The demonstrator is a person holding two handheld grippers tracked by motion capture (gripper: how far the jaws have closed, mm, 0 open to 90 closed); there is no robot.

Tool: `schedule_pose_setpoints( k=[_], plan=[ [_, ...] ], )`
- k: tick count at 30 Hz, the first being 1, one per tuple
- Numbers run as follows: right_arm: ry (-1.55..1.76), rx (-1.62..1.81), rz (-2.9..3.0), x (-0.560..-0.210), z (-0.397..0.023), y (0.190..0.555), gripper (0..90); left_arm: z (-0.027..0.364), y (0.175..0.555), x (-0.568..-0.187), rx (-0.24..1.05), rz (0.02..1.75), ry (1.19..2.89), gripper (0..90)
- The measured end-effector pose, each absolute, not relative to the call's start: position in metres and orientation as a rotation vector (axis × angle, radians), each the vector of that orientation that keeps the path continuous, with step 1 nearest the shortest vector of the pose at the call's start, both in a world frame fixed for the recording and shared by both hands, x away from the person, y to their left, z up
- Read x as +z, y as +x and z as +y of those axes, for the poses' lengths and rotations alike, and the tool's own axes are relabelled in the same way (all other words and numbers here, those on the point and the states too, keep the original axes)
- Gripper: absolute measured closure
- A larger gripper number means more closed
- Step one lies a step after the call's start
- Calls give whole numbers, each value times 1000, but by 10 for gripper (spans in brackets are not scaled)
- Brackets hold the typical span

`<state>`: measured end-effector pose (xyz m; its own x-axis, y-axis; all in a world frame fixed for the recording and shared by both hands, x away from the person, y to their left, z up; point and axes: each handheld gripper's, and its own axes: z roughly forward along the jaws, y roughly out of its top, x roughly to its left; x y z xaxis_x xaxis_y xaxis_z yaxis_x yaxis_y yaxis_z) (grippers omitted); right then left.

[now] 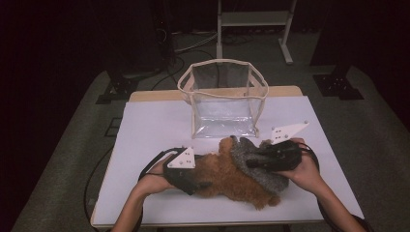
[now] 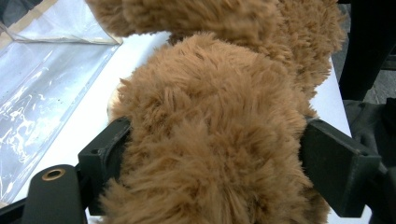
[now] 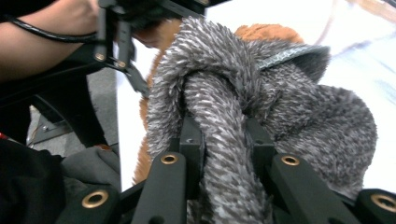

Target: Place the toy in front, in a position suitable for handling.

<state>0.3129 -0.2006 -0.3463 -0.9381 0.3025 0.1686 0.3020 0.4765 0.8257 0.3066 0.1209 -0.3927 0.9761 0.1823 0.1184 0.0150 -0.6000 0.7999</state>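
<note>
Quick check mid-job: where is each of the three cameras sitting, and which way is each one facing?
High view: above the near table edge, looking forward and down; both forearms, left tongs, right tongs, clear bag.
Left gripper view: on the left tongs, along jaws clamping brown fur.
Right gripper view: on the right tongs, jaws pinching grey fur; the other forearm shows.
Shared: brown fur and grey fur appear in the high view too.

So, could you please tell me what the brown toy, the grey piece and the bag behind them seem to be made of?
Brown toy: long, fluffy plush pile, matte, probably synthetic fur; the strands stand out at its edges.
Grey piece: shorter mottled grey-and-white pile, likely fleece or faux fur, with a flat woven-looking trim.
Bag: clear glossy plastic film, seemingly vinyl, showing creases and glare, edged with cream fabric-like binding.
</note>
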Motion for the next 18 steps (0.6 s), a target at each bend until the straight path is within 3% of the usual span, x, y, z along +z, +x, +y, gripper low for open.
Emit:
schedule_pose_setpoints(
  k=[5,12,18],
  plan=[
    [526,1432,2733,-353,-189,314,735,123,307,-392,235,140,2199,172],
    [683,1492,2683,-369,-224,322,739,131,312,-390,211,191,2166,146],
    [699,1453,2632,-347,-236,318,740,129,316,-395,191,223,2140,153]
  ],
)
